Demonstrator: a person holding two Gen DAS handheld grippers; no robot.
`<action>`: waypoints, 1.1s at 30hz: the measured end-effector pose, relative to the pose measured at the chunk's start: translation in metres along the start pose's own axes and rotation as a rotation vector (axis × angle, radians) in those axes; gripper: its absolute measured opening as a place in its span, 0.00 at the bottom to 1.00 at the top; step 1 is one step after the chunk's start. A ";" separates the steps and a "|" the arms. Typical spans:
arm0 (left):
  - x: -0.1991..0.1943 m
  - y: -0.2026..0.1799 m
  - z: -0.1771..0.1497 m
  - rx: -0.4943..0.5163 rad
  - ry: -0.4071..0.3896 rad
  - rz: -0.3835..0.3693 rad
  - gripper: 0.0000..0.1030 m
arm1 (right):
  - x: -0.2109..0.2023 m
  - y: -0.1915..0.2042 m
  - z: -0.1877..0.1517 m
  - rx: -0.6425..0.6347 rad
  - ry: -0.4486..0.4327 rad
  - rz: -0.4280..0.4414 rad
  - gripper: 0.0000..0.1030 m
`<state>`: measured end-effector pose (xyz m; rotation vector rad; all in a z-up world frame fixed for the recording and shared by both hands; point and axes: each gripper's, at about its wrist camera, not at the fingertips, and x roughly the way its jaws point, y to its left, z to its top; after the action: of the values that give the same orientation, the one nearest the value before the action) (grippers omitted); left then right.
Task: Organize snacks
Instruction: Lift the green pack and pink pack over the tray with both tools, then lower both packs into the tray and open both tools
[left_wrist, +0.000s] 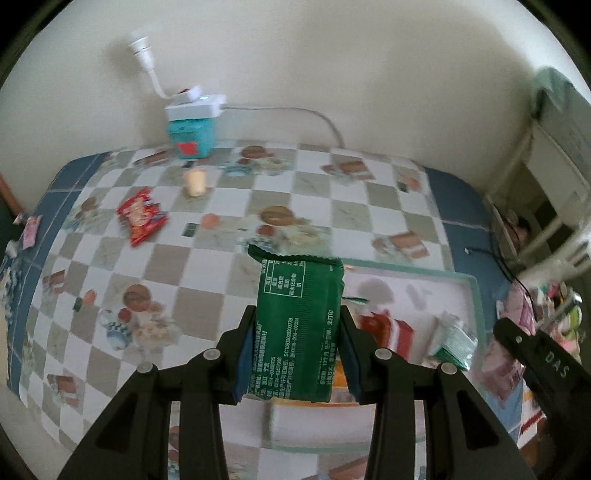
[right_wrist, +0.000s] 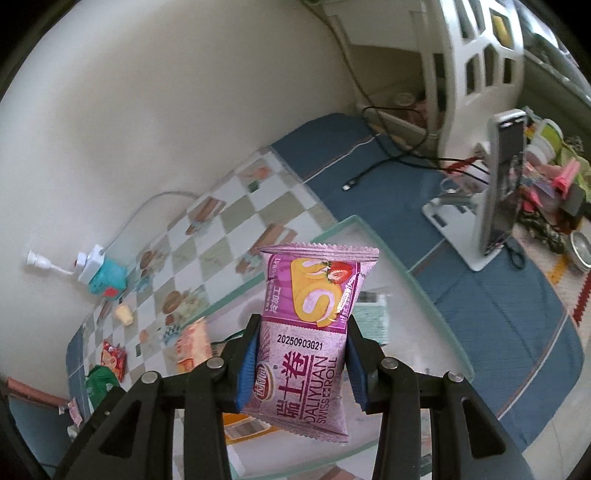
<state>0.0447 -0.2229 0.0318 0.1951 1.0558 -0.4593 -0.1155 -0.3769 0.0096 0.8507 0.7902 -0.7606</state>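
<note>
Gripped between the blue pads of the left gripper (left_wrist: 297, 332) is a green snack packet (left_wrist: 299, 325), its back side with white print turned to the camera; the jaws stand narrow and press on both long edges of the packet, which is held above the table. Far left on the checkered tablecloth (left_wrist: 258, 192) lies a red snack bag (left_wrist: 142, 214), and just behind it to the right stands a small cream-coloured cup (left_wrist: 195, 182). Near the wall behind the cup sits a teal box (left_wrist: 192, 138) with a white power strip (left_wrist: 195, 101) on top. To the right of the green packet, a white tray with a pale green rim (left_wrist: 476, 295) rests on the table; inside it lie a red-and-white packet (left_wrist: 391, 328) and a green-and-white packet (left_wrist: 456, 339), apart from each other. At the right edge of this view, part of the other black gripper shows. Seen from the right wrist, the right gripper (right_wrist: 301, 354) holds a purple Swiss roll packet (right_wrist: 310, 332) in the same way, narrow jaws closed on its two sides, above the tray's rim (right_wrist: 424, 291). An orange packet (right_wrist: 192, 343) lies at the left in the tray. On the blue border of the cloth to the right, a phone (right_wrist: 504, 177) stands on a white holder (right_wrist: 458, 218).
</note>
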 end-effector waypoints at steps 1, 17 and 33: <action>0.001 -0.005 -0.001 0.014 0.002 -0.005 0.41 | -0.002 -0.003 0.001 0.002 -0.002 -0.003 0.43; 0.039 -0.053 -0.021 0.128 0.107 -0.058 0.42 | 0.028 -0.005 -0.003 -0.022 0.092 -0.057 0.44; 0.059 -0.052 -0.022 0.120 0.151 -0.069 0.42 | 0.045 0.012 -0.010 -0.075 0.141 -0.091 0.45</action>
<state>0.0281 -0.2769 -0.0273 0.3042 1.1860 -0.5782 -0.0866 -0.3744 -0.0284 0.8115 0.9821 -0.7527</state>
